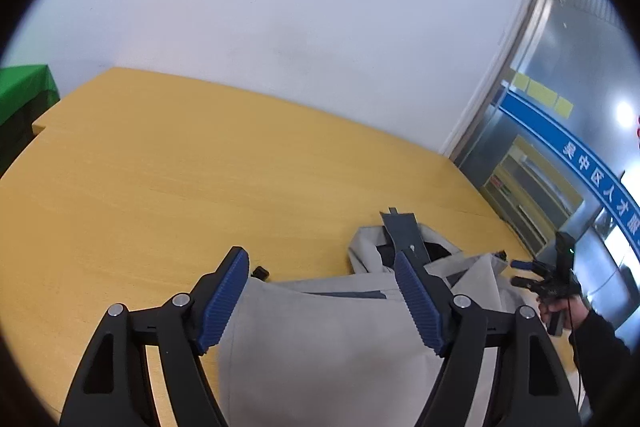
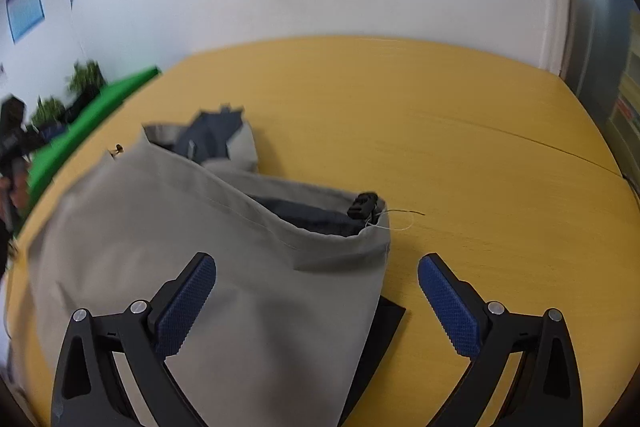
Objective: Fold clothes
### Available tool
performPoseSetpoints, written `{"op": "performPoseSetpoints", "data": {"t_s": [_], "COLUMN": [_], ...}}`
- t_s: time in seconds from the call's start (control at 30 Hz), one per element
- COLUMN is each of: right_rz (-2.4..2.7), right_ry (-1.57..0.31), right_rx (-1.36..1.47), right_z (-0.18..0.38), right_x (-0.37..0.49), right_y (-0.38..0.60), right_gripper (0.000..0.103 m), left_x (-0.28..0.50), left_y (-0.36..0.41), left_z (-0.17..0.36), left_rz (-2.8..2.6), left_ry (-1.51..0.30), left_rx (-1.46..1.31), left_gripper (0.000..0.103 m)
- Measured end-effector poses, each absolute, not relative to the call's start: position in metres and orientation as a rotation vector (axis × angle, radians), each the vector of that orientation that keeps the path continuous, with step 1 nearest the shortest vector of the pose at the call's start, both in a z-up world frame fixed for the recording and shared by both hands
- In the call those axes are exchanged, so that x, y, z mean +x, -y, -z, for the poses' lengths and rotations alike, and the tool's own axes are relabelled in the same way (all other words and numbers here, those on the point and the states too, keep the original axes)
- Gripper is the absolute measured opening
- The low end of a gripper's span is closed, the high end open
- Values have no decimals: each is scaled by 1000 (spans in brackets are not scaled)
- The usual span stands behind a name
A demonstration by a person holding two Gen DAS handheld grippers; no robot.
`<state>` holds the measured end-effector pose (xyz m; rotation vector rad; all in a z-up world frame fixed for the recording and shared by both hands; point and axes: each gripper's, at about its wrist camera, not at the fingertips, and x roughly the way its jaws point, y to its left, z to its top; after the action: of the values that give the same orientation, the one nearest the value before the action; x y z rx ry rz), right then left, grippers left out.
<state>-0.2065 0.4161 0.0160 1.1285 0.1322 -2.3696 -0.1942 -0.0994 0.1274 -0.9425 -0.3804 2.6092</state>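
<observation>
two grippers hang spread and empty over a grey garment (image 2: 192, 251) lying on the yellow tabletop (image 2: 460, 131). the left gripper (image 1: 320, 297) has cloth filling the lower centre between its fingers; the right gripper (image 2: 316, 301) straddles the garment's right edge. the garment runs from bottom of frame toward the dark-lined collar (image 2: 212, 137) at upper left, the drawstring toggle (image 2: 362, 205) just ahead of the right fingers, the nearer of the two.
</observation>
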Motion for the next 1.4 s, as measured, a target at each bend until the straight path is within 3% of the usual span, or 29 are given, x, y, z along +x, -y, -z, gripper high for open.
{"op": "performPoseSetpoints", "data": {"t_s": [0.07,0.1,0.13,0.17,0.2,0.23,0.43,0.57,0.67,0.73,0.8,0.87,0.93,1.03,1.2,1.4], "right_rz": [2358,2344,2330,2321,2318,2316,2437,2472,2488,2502,2548,2594,2613,2413,1910,1807], "right_ry": [-127,-92,-58,-25,0,22,122,91,37,4,-54,-137,-261,-355,-508,-520], "right_rx": [1169,1181,1193,1205,1210,1207,1015,1159,1283,1342,1286,1210,1086,887,786,944], "right_z": [-3,1,5,9,9,7,-47,-30,-12,-6,-23,-44,-71,-106,-99,-49], "right_x": [-221,-227,-232,-237,-238,-237,-197,-208,-217,-221,-212,-202,-190,-177,-173,-209], "right_y": [-417,-419,-420,-422,-424,-427,-465,-474,-471,-470,-464,-453,-422,-360,-206,-148], "right_gripper": [102,92,71,60,27,12,10,11,22,45,58,63,77,89,88,75], "left_x": [-193,-192,-192,-191,-190,-189,-181,-182,-186,-186,-184,-180,-178,-179,-179,-181], "left_y": [90,85,82,79,76,74,57,47,44,48,51,51,48,43,46,51], "left_z": [-119,-113,-108,-103,-99,-95,-84,-66,-48,-43,-45,-49,-49,-44,-42,-38], "left_rz": [-2590,-2578,-2568,-2560,-2552,-2545,-2503,-2501,-2516,-2515,-2517,-2515,-2505,-2489,-2478,-2456], "left_ry": [330,312,303,300,298,296,244,180,139,143,154,156,134,106,142,200], "left_rx": [-980,-1001,-1018,-1028,-1035,-1043,-1029,-1078,-1148,-1160,-1149,-1120,-1103,-1117,-1116,-1126], "left_gripper": [76,76,76,76,76,76,76,76,76,76,76,76,76,76,76,75]}}
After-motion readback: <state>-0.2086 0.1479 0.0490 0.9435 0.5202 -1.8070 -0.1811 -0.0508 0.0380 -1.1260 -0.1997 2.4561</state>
